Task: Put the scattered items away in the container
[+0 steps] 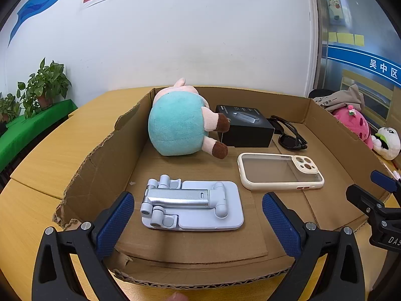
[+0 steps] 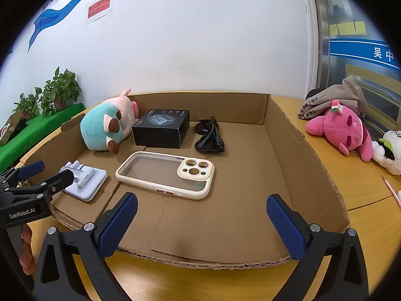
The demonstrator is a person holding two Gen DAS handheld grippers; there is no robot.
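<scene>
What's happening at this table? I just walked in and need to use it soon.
A person is tidying items into a shallow cardboard tray. Inside it lie a teal-and-pink plush toy, a black box, black sunglasses, a cream phone case and a pale blue folding phone stand. The left gripper and right gripper are open and empty.

We seem to be in an office or public service hall: a white wall (image 2: 200,37) with a blue banner (image 1: 37,2) and red notice (image 2: 99,7), potted plants (image 2: 60,91) far left, and a glass partition (image 2: 363,57) with sticky notes (image 2: 347,28) right.
</scene>
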